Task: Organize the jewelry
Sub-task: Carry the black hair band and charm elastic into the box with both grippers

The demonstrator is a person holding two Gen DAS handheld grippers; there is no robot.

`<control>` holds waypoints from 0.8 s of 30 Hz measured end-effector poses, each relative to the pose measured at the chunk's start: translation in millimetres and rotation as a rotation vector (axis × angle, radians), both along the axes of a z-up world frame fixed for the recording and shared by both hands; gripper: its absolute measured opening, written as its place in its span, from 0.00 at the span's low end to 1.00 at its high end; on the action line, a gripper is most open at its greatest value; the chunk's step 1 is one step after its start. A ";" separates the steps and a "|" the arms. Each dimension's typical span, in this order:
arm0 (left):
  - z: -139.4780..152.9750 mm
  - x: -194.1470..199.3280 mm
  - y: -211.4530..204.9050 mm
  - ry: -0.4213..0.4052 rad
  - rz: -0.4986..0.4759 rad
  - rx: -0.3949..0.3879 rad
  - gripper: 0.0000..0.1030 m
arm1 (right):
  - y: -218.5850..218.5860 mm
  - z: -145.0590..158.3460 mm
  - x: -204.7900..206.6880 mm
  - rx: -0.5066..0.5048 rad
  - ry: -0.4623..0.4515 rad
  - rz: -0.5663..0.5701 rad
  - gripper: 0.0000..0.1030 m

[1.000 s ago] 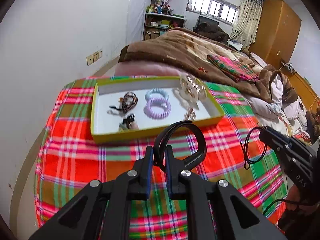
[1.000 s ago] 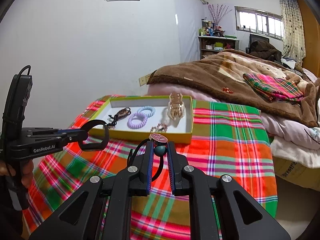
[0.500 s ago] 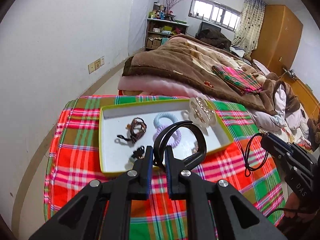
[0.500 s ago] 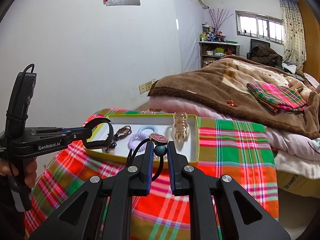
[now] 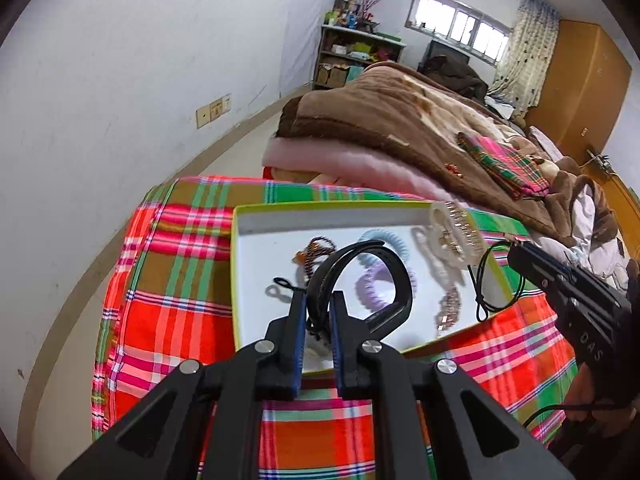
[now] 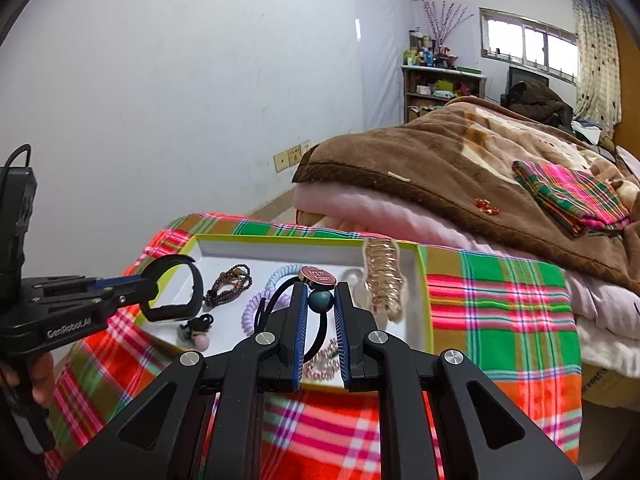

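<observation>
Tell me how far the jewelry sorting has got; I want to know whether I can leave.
Mostly done: beaded bracelet, coil ties and claw clip lie in the tray. In hand: left tongs grip a black band, right tongs a bead hair tie. Left: setting both down.

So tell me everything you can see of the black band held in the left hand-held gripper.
The black band is a wide, flat strap, matte like rubber or leather, curled into an open loop with squared corners. The left hand-held gripper is shut on one side of it, so the loop stands up past the fingertips, above the near part of the white tray. In the right wrist view it hangs clear of the hair ties; only the pads touch it.
</observation>
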State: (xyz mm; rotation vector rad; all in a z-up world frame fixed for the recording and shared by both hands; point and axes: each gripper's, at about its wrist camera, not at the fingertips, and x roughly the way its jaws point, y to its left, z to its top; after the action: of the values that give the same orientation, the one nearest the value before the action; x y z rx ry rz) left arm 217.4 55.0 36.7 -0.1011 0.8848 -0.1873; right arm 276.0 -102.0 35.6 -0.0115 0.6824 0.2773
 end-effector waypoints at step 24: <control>-30.7 17.0 16.2 0.072 0.026 -0.002 0.12 | 27.8 -48.7 34.8 -0.191 0.080 0.011 0.14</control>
State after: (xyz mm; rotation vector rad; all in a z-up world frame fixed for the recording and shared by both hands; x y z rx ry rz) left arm 234.4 71.2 5.9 -0.1217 0.9550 -0.1613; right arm 310.7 -74.2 -13.1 -0.1872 0.7864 0.2228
